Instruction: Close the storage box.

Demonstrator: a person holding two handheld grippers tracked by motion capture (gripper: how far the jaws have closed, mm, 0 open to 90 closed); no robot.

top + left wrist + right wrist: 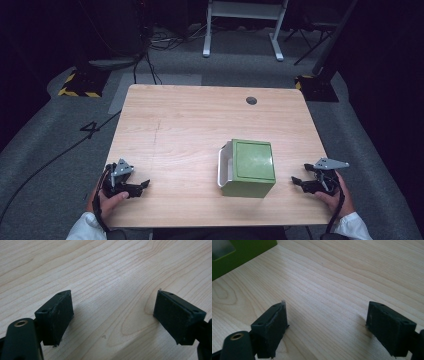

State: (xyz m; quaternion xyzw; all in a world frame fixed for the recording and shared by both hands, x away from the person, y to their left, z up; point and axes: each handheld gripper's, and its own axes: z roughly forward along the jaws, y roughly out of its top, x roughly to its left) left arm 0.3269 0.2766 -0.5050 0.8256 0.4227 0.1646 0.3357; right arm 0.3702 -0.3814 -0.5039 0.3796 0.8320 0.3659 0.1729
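A green box (pixel 251 167) with a white handle or lid part (pixel 224 165) on its left side stands on the wooden table (pixel 190 125), right of centre near the front. My left gripper (pixel 142 185) rests at the front left of the table, held by a hand, its jaws wide open over bare wood (pixel 113 315). My right gripper (pixel 296 181) sits at the front right, just right of the box, also open with nothing between its jaws (pixel 327 323). A corner of the green box (pixel 242 252) appears at the top left of the right gripper view.
A round cable hole (pixel 251 100) lies near the table's far edge. Beyond the table stand a white desk frame (pixel 242 25) and black stands with yellow-striped bases (pixel 80 85). Cables run over the grey floor (pixel 50 160).
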